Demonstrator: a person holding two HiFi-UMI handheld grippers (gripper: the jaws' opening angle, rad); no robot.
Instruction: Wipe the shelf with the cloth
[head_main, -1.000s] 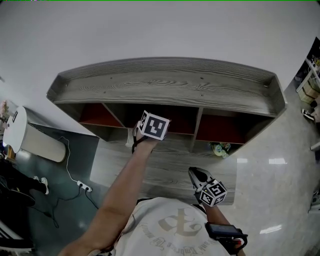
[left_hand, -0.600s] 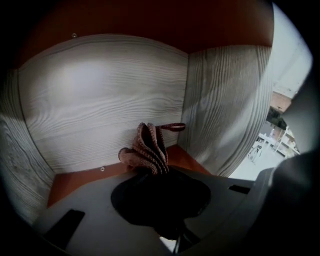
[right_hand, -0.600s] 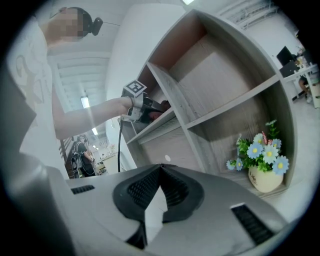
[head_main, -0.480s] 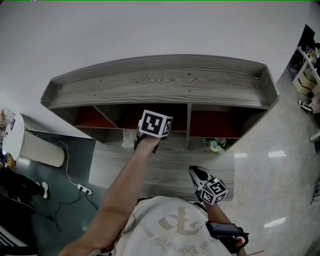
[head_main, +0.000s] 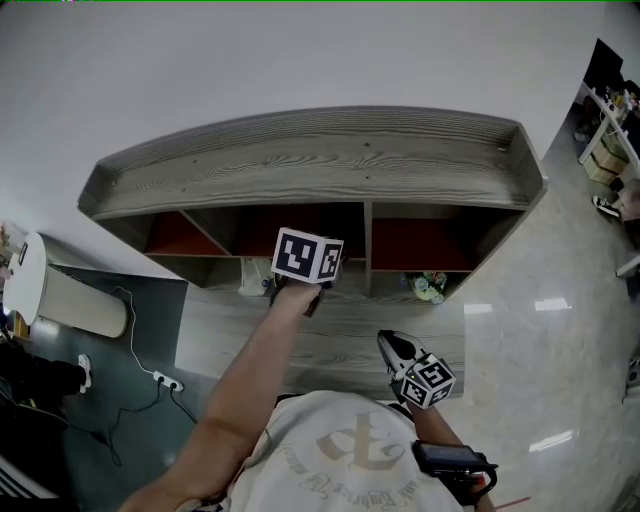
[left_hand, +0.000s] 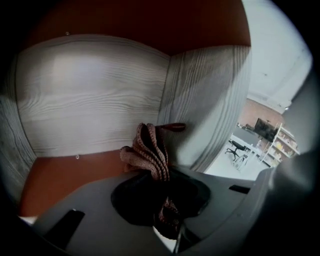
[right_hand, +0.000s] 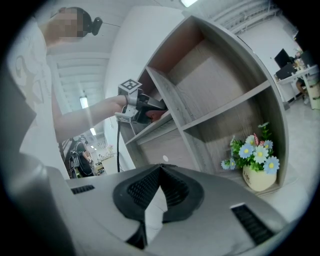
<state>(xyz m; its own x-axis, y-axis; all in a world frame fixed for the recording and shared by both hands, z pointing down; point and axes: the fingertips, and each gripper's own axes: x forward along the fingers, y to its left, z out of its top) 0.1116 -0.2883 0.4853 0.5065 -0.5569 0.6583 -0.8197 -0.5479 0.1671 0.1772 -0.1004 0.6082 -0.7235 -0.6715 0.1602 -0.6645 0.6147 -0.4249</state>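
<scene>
- Cloth (left_hand: 147, 152), brown and bunched, is clamped between the closed jaws of the left hand-held gripper (left_hand: 161, 200), inside a middle compartment of the shelf (head_main: 330, 165), near its back corner.
- Right hand-held gripper (right_hand: 159, 187), jaws together and empty, hangs before the shelf.
- Flower pot (right_hand: 258, 170) stands in the shelf's lower right compartment.

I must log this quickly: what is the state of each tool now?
Left tool: closed, holding the cloth.
Right tool: closed, holding nothing.

Brown knitted cloth (left_hand: 148, 155), bunched, clamped in left tool (left_hand: 157, 200), inside grey wood-grain shelf (head_main: 330, 160), near a compartment's back corner.
</scene>
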